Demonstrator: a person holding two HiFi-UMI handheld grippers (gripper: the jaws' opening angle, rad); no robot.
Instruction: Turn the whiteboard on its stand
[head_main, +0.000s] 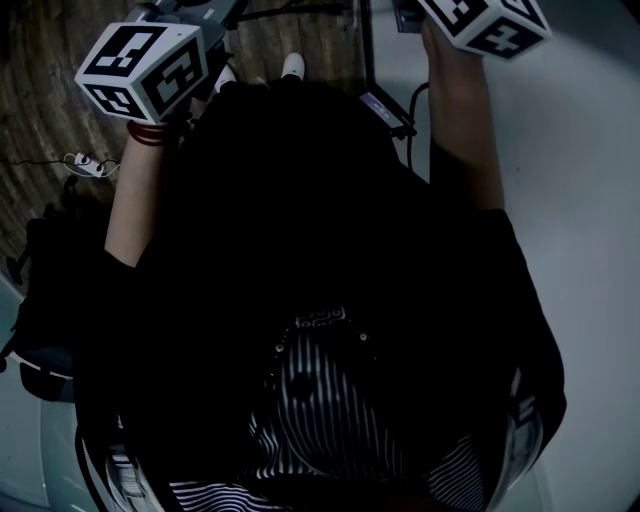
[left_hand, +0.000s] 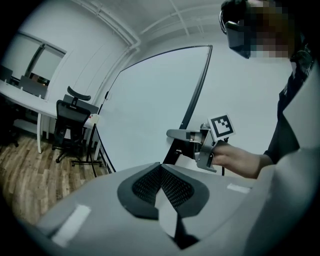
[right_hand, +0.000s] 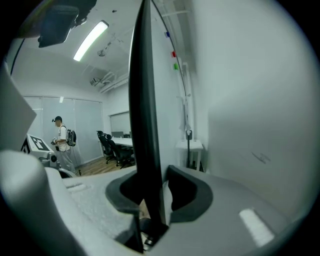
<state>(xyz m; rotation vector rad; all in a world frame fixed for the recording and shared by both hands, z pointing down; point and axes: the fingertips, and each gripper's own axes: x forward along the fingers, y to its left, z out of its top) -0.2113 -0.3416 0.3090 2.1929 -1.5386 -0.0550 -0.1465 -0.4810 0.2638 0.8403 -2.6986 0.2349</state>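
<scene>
- right gripper (right_hand: 152, 192): jaws clamped on black frame edge (right_hand: 145, 100) of whiteboard (left_hand: 150, 100), edge upright between the pads.
- left gripper (left_hand: 161, 172): jaws together, nothing between; clear of the board, facing its white side.
- whiteboard: on its stand over wood floor (left_hand: 30, 170), gripped at right-hand edge as seen in left gripper view.
- beyond left edge: office chair (left_hand: 70, 122), desk (left_hand: 25, 100).

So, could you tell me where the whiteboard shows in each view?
Head view: whiteboard, likely the dark bar, top centre.
Left gripper view: big white panel, centre.
Right gripper view: dark edge between the jaws, centre.
Shared landmark: the right gripper, gripping that edge.
</scene>
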